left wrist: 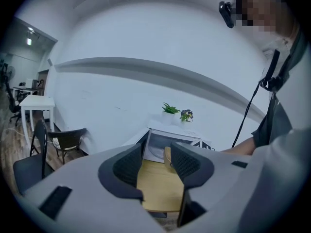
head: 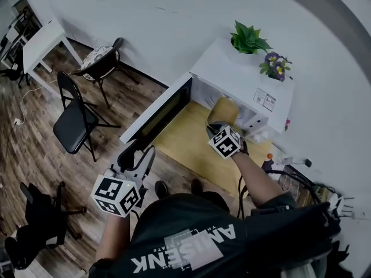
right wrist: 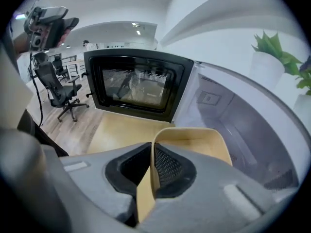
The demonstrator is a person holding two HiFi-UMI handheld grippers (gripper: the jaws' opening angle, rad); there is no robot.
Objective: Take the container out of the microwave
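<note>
The container (right wrist: 194, 140) is tan, and its thin wall is pinched tight between the jaws of the right gripper (right wrist: 153, 168). The left gripper (left wrist: 155, 166) is open and empty, well apart from it. The container is over the yellow table (head: 185, 146), right at the mouth of the white microwave (head: 237, 77). The microwave door (head: 159, 113) is open. A green plant (head: 249, 38) sits on top.

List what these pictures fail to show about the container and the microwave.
- Container floor: right gripper view, hidden behind the right gripper body.
- Label on the microwave: head view, print too small to read.
- Right gripper's jaws: head view, covered by its own body.
- Container: left gripper view, mostly behind a pad of the left gripper.
</note>
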